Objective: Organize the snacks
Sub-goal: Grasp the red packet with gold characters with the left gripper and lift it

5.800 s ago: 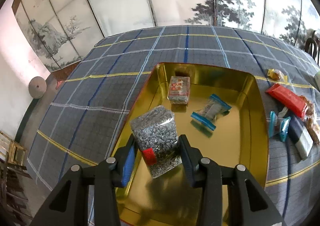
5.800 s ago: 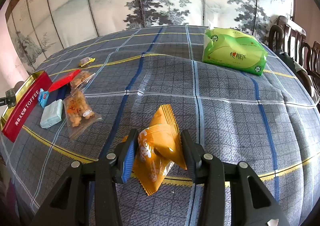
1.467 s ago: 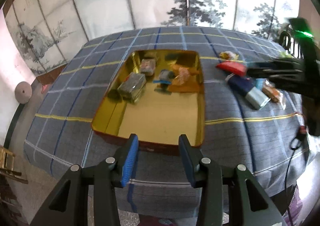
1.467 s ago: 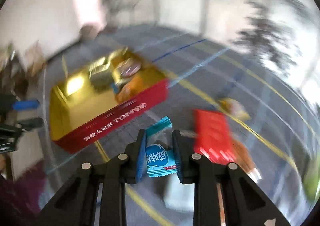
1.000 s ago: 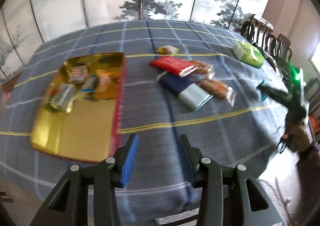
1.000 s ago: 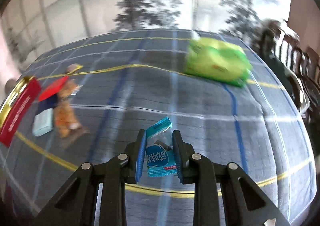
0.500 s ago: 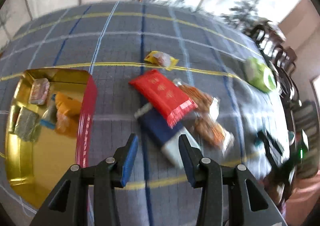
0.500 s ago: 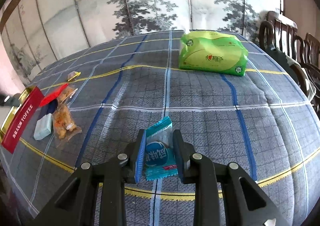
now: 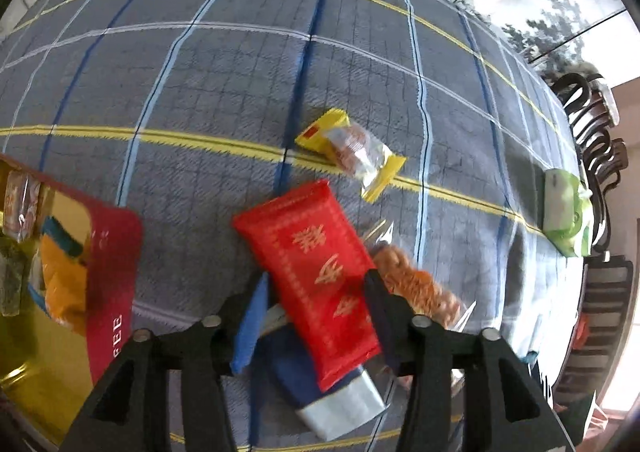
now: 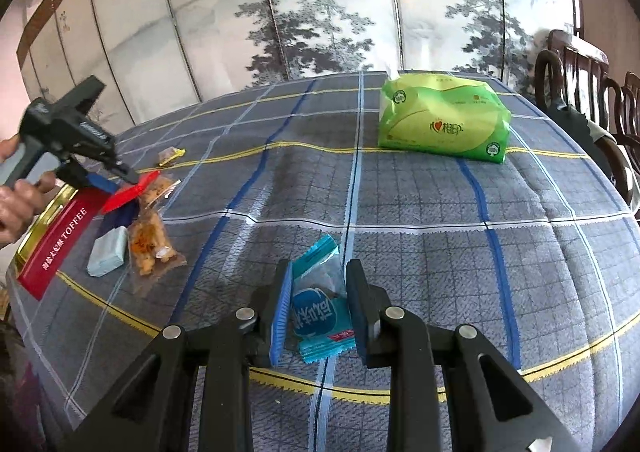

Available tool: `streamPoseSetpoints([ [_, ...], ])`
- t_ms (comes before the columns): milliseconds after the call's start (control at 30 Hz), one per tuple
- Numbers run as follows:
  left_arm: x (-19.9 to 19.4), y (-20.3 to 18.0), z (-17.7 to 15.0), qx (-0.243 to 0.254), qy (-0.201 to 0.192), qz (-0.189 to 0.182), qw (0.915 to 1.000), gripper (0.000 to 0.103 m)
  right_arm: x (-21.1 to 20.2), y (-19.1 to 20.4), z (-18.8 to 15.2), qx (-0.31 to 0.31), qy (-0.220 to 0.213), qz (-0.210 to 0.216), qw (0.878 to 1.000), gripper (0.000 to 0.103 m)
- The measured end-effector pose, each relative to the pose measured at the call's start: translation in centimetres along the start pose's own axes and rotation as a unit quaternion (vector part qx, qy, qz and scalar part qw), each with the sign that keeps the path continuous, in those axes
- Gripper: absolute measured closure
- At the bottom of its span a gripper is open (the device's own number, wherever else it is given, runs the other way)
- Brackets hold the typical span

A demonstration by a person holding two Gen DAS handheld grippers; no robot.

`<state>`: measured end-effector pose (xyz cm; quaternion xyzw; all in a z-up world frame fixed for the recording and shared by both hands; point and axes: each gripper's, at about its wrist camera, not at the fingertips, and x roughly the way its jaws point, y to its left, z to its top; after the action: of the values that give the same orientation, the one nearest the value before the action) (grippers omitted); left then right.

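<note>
My left gripper point(image 9: 314, 308) is open and straddles the near end of a red snack packet point(image 9: 312, 272) that lies on the plaid tablecloth. Under it lies a dark blue and pale packet point(image 9: 336, 396), and a clear bag of orange snacks point(image 9: 416, 288) lies to its right. The gold toffee tin point(image 9: 116, 280) holds several snacks at the left. My right gripper point(image 10: 318, 306) has its jaws slightly apart around a small blue packet point(image 10: 320, 308) lying on the cloth. The left gripper also shows in the right wrist view point(image 10: 116, 176), over the red packet point(image 10: 128, 192).
A yellow-ended candy packet point(image 9: 352, 152) lies beyond the red one. A green tissue pack point(image 10: 444, 124) sits at the far right of the table. Wooden chairs point(image 10: 580, 72) stand along the right edge. A painted folding screen stands behind the table.
My left gripper has swung from the tin to the snack pile and come down around the red packet. My right gripper has carried the blue packet to the cloth and loosened its jaws.
</note>
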<state>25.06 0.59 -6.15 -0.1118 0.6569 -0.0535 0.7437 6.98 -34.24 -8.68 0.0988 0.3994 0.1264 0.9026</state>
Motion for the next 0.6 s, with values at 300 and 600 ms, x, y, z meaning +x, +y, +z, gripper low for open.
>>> streamPoseSetpoints([
  [300, 1.8, -1.4, 0.6, -0.019, 0.004, 0.042, 0.9989, 0.037, -0.3, 0.0, -0.1, -0.001, -0.009, 0.014, 1.000, 0.078],
  [600, 1.9, -2.0, 0.3, -0.006, -0.011, 0.070, 0.9975, 0.057, -0.2, -0.2, 0.0, 0.004, -0.009, 0.011, 1.000, 0.078],
])
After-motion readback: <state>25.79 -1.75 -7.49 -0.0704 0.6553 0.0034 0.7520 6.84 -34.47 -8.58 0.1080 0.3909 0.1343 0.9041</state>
